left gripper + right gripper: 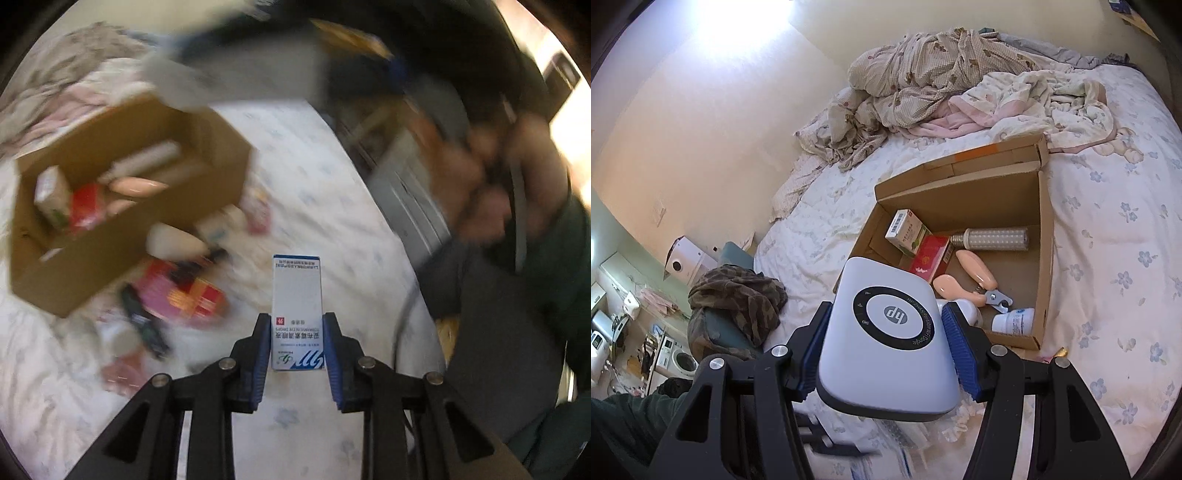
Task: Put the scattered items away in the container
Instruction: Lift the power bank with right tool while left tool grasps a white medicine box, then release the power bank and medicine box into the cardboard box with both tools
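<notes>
Crumpled bedding [931, 74] lay heaped at the top of the frame on a floral bed [1108, 240], a camouflage cloth [738, 295] lower left.

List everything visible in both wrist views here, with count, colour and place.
cardboard box: one, brown, open on the bed
bed sheet: one, white with blue flowers
crumpled bedding: beige and pink, behind the box
small cartons: two, white-green and red, inside the box
corn bulb: one, white, inside the box
nail clipper: one, peach handles, inside the box
white bottle: one, box's near corner
loose items: several, mostly pink and red, blurred, beside the box
eye drops carton: one, white-blue, in left gripper
wifi device: one, white, in right gripper
fingers: blue pads, black arms
</notes>
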A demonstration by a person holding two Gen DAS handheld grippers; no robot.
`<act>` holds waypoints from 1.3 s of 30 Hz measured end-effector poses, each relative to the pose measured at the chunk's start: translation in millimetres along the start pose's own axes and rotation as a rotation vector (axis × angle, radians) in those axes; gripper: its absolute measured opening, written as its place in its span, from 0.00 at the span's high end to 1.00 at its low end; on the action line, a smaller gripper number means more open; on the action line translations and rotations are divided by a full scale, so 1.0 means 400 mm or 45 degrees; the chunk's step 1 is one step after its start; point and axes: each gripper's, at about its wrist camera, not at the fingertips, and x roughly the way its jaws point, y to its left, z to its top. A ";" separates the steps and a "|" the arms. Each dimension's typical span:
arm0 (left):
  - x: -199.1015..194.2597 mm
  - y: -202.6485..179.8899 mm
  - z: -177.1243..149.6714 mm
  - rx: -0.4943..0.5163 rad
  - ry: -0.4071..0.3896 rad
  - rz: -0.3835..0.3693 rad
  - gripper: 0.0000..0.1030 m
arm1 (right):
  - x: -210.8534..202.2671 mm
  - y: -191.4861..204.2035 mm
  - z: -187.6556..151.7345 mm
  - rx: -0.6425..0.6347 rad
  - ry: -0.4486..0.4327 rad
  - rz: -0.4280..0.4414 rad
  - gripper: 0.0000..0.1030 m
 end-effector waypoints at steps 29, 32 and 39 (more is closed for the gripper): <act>0.020 0.406 0.174 -0.401 -0.121 0.445 0.73 | 0.252 -0.070 0.053 -0.140 0.164 -0.406 0.38; 0.028 0.417 0.174 -0.413 -0.112 0.444 0.73 | 0.274 -0.074 0.048 -0.156 0.195 -0.433 0.38; 0.002 0.415 0.172 -0.455 -0.164 0.411 0.35 | 0.289 -0.054 0.035 -0.238 0.212 -0.522 0.26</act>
